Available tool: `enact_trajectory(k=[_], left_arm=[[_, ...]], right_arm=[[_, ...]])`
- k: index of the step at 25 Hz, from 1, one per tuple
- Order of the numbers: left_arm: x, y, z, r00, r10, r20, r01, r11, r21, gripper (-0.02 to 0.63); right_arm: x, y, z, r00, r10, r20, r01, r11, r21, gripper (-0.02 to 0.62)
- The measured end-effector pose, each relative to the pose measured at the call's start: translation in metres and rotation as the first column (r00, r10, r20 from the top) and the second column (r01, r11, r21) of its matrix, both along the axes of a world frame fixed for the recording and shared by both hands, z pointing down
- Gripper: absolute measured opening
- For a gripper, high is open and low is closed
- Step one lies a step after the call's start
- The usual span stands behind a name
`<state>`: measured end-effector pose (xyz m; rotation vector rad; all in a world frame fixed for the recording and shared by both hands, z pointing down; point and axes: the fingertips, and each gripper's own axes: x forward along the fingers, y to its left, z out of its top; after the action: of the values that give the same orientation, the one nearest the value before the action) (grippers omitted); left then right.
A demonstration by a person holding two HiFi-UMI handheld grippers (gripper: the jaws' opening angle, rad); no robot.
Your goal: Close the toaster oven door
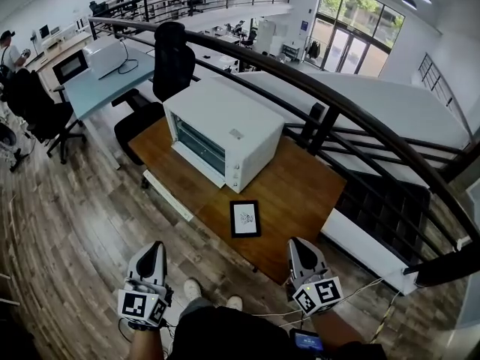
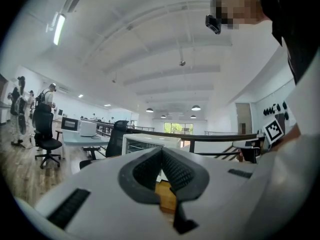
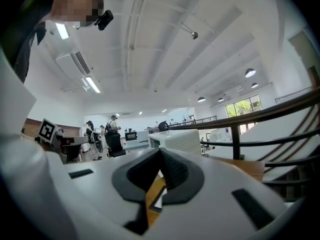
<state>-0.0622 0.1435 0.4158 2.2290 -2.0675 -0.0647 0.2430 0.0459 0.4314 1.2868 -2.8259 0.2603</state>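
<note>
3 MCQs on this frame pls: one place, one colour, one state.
1. Where is the black-framed tablet relative to the toaster oven?
A. On top of it
B. On the table, between it and the person
C. On the floor

2. Toaster oven colour?
A. Black
B. White
C. Red

3. State of the left gripper and right gripper?
A. Both shut, empty
B. Both wide open
C. Left clamped on a handle

Key: 1 B, it lies flat on the wood; 2 B, the casing is white; 3 A, each gripper view shows the pads meeting with nothing between.
</note>
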Motion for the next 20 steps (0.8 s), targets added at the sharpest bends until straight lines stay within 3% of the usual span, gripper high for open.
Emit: enact_trajectory(k=[6, 15, 20], left_arm=[[-0.019, -0.016, 0.011, 1.000, -0.020, -0.022, 0.019, 1.000, -0.004, 0.009], [-0.059, -0.063, 0.026, 0.999, 0.035, -0.003, -0.035, 0.999, -0.023, 0.009], [-0.081, -0.097, 0.039, 0.996, 0.089, 0.006, -0.088, 0.993, -0.076, 0.009]], right_arm=[[-0.023, -0.018, 0.001, 1.000, -0.001, 0.009, 0.001, 1.000, 0.008, -0.003], [-0.071, -0.048, 0.006, 1.000, 0.002, -0.007, -0.002, 1.000, -0.017, -0.003], [-0.103, -0.070, 0.003, 1.000, 0.027, -0.001, -0.027, 0.999, -0.019, -0.003]])
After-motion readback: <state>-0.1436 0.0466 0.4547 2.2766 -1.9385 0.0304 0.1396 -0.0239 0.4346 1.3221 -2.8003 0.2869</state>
